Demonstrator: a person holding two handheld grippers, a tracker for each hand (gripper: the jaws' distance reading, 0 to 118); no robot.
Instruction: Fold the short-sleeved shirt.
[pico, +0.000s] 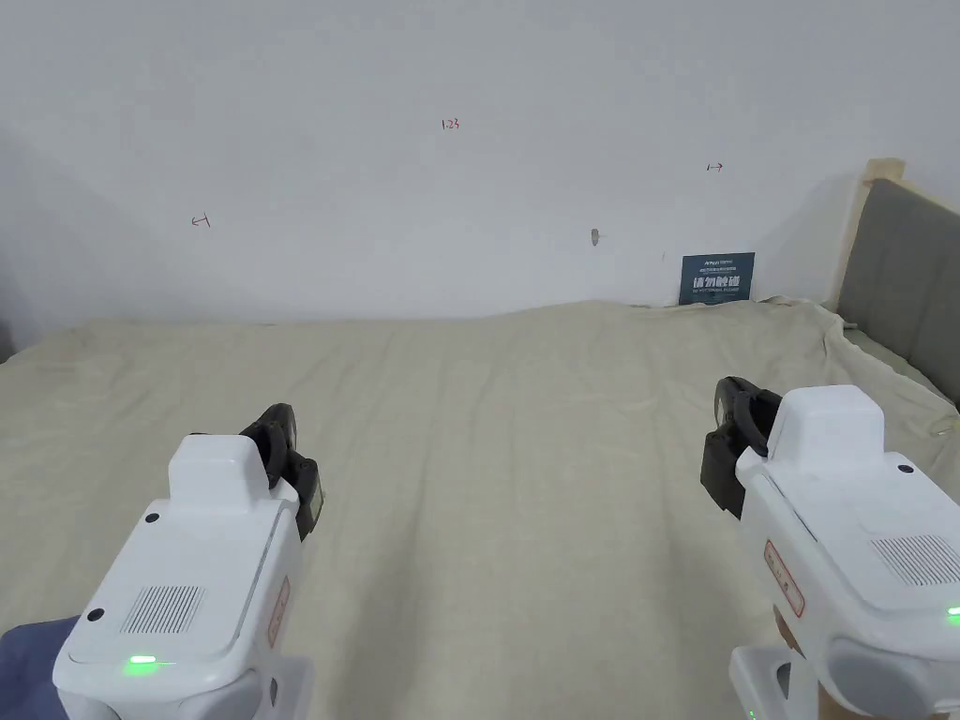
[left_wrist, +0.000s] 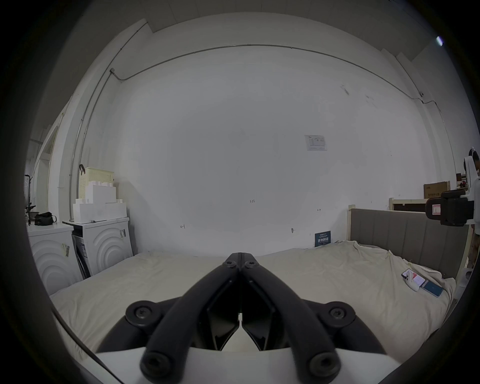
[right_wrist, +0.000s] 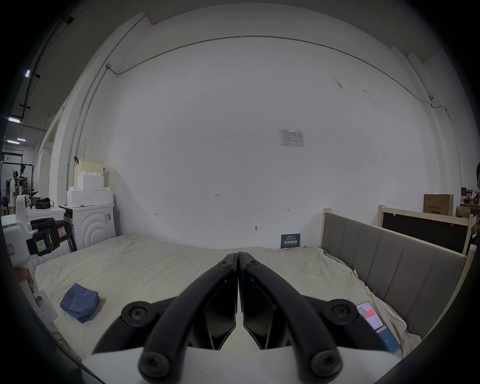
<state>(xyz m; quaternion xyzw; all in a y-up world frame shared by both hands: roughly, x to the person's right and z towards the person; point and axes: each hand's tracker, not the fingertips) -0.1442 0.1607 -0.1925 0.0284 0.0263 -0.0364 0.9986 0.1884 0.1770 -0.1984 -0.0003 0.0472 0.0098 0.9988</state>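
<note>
Both grippers, left gripper and right gripper, pressed together, empty; the soft, light shirt, bundled lower left, likely best pinched at an edge.

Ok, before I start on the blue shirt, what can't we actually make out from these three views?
- Blue shirt: bunched in a heap in the right gripper view, so sleeves and collar are hidden in its own folds; in the head view the bottom-left edge cuts it to a corner.
- Phones: partly behind the right tool in its own view.
- Blue wall sign: too small to judge.
</note>
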